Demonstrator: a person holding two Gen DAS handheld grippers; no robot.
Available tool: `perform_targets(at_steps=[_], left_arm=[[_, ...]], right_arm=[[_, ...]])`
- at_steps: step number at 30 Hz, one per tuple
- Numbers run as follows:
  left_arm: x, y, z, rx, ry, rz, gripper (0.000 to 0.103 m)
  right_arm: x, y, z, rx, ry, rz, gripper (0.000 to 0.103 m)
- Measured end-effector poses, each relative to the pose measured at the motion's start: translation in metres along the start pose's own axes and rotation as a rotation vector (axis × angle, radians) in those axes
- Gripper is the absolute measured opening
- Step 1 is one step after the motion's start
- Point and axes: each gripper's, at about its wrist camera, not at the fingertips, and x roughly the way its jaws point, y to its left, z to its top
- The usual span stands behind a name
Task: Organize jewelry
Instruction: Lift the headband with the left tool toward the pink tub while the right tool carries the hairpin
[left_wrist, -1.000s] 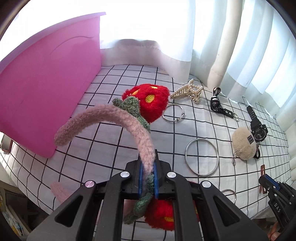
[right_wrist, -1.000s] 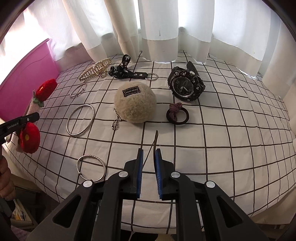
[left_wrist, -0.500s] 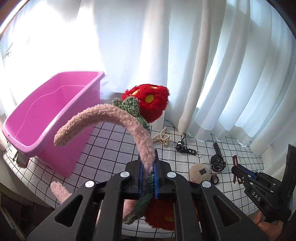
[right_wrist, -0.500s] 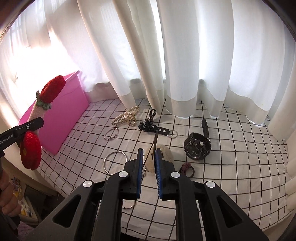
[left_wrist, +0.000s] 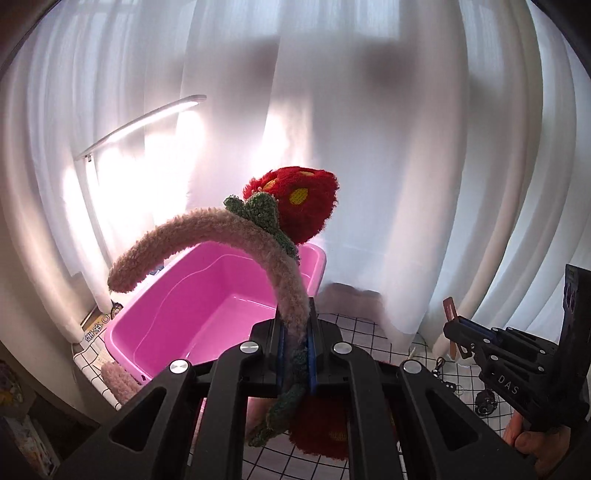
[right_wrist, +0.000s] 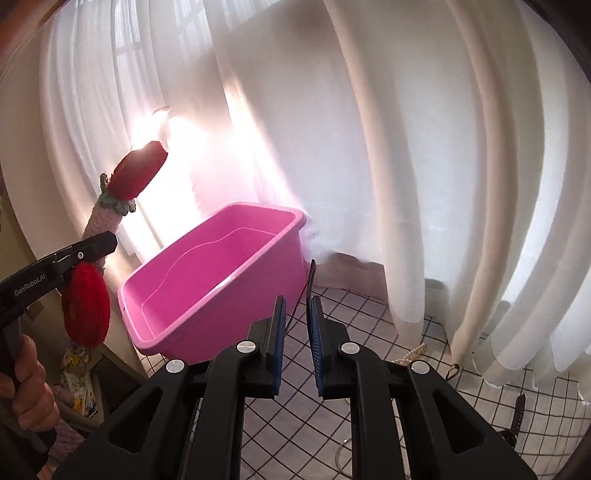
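**Fuzzy headband and thin strip held above a pink tub**

Left hand-held gripper (left_wrist: 295, 339): black plastic frame, blue pads pressed onto a plush headband (left_wrist: 236, 240). Band arched, covered in nubbly pale-pink fleece, bearing two round red pile flowers with yellow dots and knitted green leaves; one flower (left_wrist: 295, 203) raised above the pads, the other below the frame. Seen side-on in the right wrist view as a curved fuzzy stalk (right_wrist: 107, 214) clamped in the black fingers, a hand (right_wrist: 26, 391) wrapped round the grip.

Right hand-held gripper (right_wrist: 297, 306): drawn to its narrowest, pinching a thin, flat, dark strip (right_wrist: 312, 275) that stands upright between ribbed blue pads; tan in the left wrist view (left_wrist: 451, 312); what the strip is cannot be told.

Pink tub (right_wrist: 221, 273): smooth glossy plastic, rectangular with rounded corners and a rolled rim, standing on a white cloth with a black grid (right_wrist: 369, 325) over the worktop. Both held items above and in front of the tub, not in it.

Backdrop: sheer white curtains (right_wrist: 406, 166) in soft vertical folds. Pearl strand (right_wrist: 410, 352), watch strap (right_wrist: 517, 417) and metal ring (right_wrist: 341, 454) lying on the cloth.
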Motion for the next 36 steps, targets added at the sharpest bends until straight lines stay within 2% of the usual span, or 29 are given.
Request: perform_targets(at_steps=[5, 11, 15, 21, 28, 32, 36], left_arm=[[0.041, 0.052, 0.016, -0.036, 0.054, 0.027, 0.009], [0.099, 0.1, 0.009, -0.054, 0.168, 0.007, 0.009], [0.137, 0.121, -0.002, -0.098, 0.281, -0.026, 0.009], [0.179, 0.135, -0.01, -0.115, 0.401, -0.023, 0.01], [0.216, 0.14, -0.018, -0.148, 0.566, -0.034, 0.013], [0.235, 0.146, -0.027, -0.206, 0.676, -0.069, 0.016], [0.248, 0.149, -0.035, -0.216, 0.735, -0.06, 0.018]], right_arm=[[0.065, 0.046, 0.05, -0.085, 0.041, 0.071, 0.013], [0.154, 0.082, 0.084, -0.108, 0.165, 0.126, 0.013], [0.211, 0.09, 0.088, -0.099, 0.29, 0.127, 0.013], [0.282, 0.091, 0.081, -0.056, 0.482, 0.108, 0.013], [0.333, 0.087, 0.072, -0.004, 0.66, 0.065, 0.013], [0.345, 0.087, 0.067, 0.011, 0.705, 0.041, 0.013], [0.341, 0.085, 0.063, -0.004, 0.724, 0.019, 0.015]])
